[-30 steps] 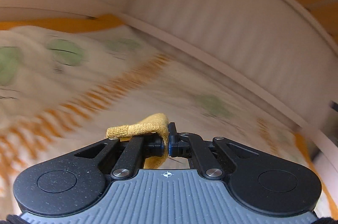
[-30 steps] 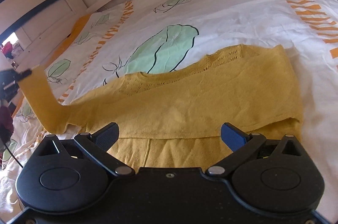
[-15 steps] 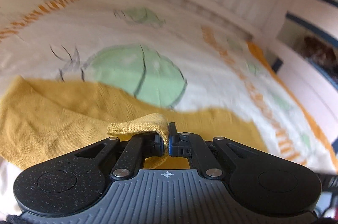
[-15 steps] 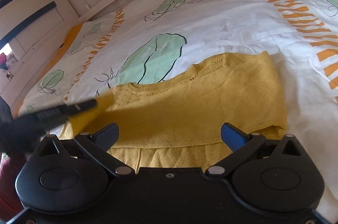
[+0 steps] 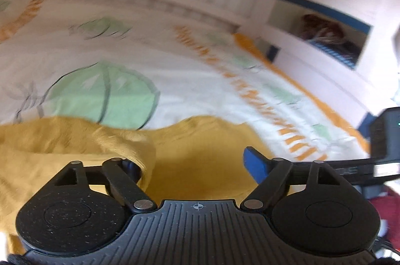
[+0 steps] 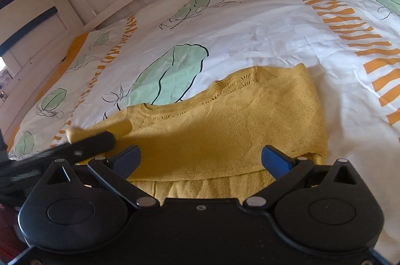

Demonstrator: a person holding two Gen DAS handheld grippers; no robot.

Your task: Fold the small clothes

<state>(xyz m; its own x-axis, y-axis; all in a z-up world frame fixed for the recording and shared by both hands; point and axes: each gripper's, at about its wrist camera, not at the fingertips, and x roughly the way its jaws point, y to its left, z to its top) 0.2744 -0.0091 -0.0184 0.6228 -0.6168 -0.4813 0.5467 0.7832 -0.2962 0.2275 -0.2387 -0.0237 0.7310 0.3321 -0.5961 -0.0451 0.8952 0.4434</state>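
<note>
1. The sleeve (image 6: 100,131) has been carried across from the outer left onto the yellow sweater (image 6: 225,125), and the left gripper (image 5: 197,162) has just been opened; the cuff is draped over one finger, unclamped.
2. The right gripper (image 6: 201,157) is held apart, empty, above the sweater's near hem.
3. The sweater is spread on the bedspread (image 6: 262,35), long axis crosswise, directly ahead of both grippers.
</note>
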